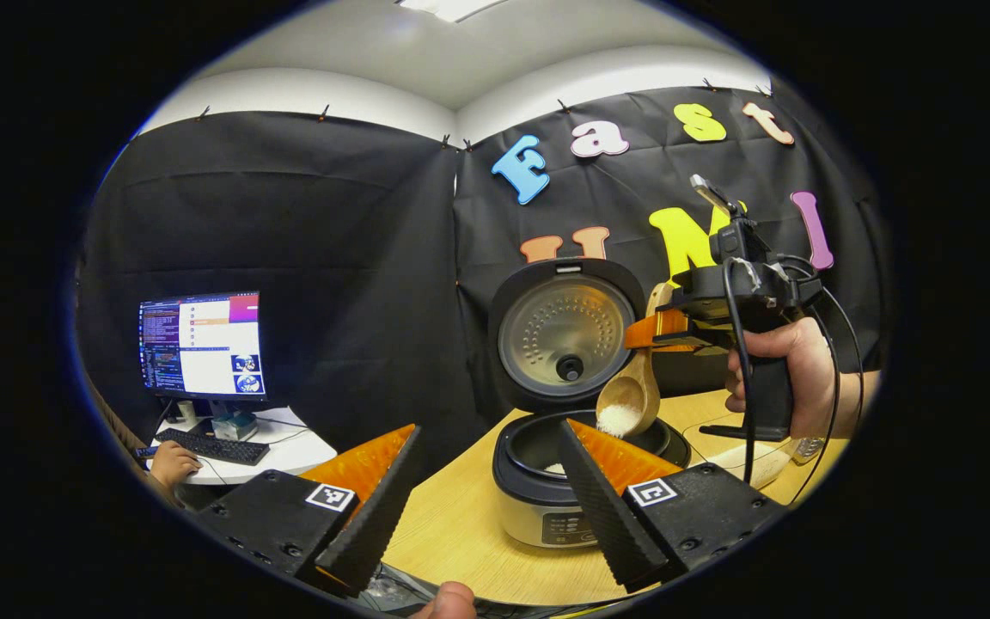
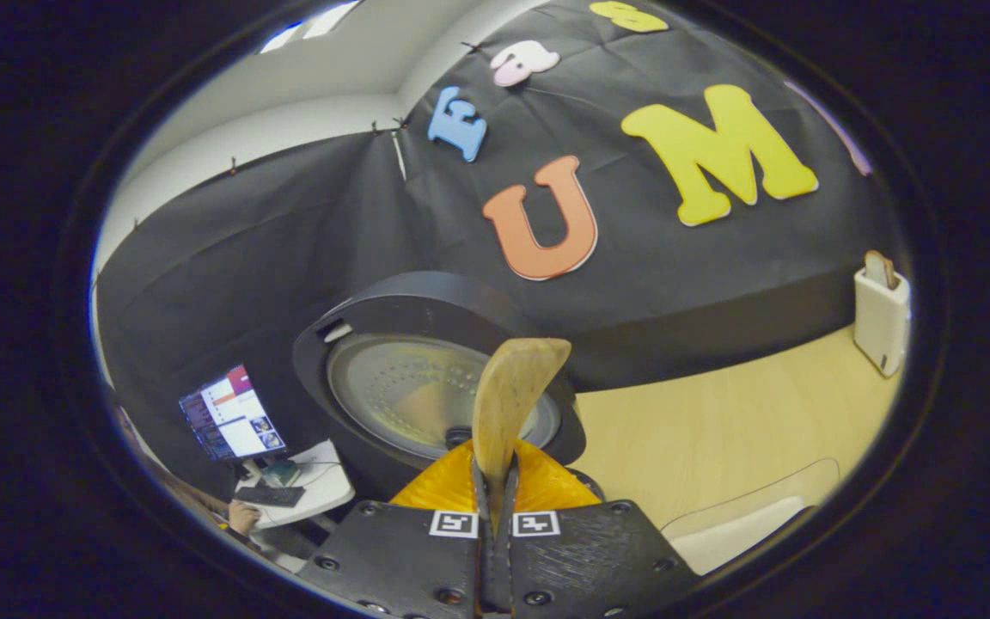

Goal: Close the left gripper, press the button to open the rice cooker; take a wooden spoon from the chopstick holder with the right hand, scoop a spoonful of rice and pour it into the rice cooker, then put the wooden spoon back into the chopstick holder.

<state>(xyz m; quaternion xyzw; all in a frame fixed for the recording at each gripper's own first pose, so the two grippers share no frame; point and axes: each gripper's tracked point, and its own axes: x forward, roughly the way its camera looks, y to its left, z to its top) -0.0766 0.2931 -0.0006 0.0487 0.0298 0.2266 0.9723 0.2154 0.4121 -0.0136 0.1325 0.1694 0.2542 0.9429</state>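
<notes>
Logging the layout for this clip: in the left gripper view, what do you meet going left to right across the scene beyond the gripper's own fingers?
Computer monitor → rice cooker's open lid → wooden spoon holding rice → right hand-held gripper → hand holding it.

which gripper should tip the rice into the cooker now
Right: the right gripper is shut on the wooden spoon, rice-filled, above the open rice cooker. The left gripper is open, holding nothing.
</notes>
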